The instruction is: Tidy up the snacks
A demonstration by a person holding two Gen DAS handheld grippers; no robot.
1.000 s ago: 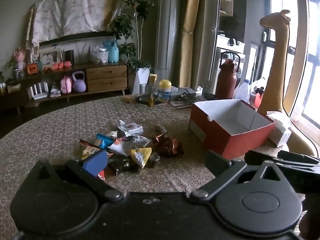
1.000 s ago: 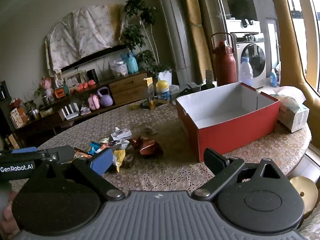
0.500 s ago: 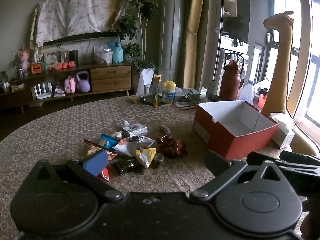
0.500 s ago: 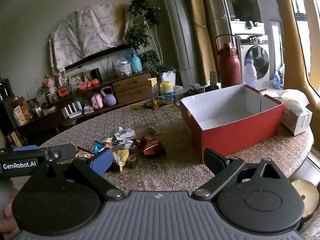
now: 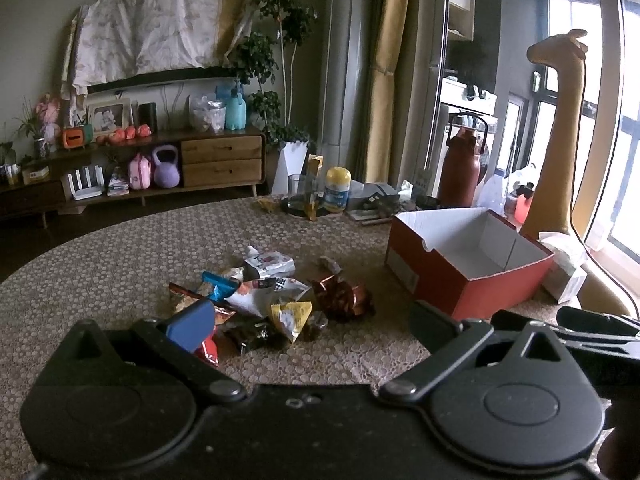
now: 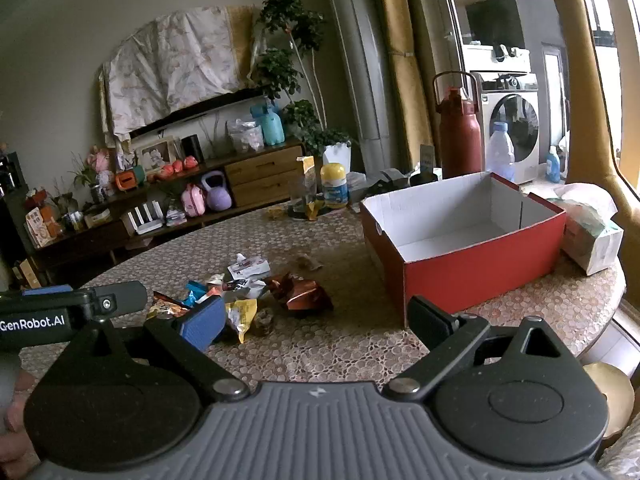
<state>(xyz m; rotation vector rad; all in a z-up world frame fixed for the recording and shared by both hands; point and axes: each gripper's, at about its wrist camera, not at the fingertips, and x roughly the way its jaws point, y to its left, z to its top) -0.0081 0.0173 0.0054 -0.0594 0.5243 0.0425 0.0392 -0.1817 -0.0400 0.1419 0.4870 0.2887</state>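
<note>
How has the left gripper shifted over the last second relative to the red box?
Yes. The left gripper has drawn back and slightly left: the red box sits farther off and more of the table shows.

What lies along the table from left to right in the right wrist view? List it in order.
Snack pile → copper foil wrapper → red box → tissue pack.

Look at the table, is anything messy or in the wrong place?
Yes. The snack packets lie in a jumbled heap on the table, some crumpled and overlapping, and one small wrapper lies apart from the heap. The red box beside them looks empty. Both claws are open, holding nothing.
</note>
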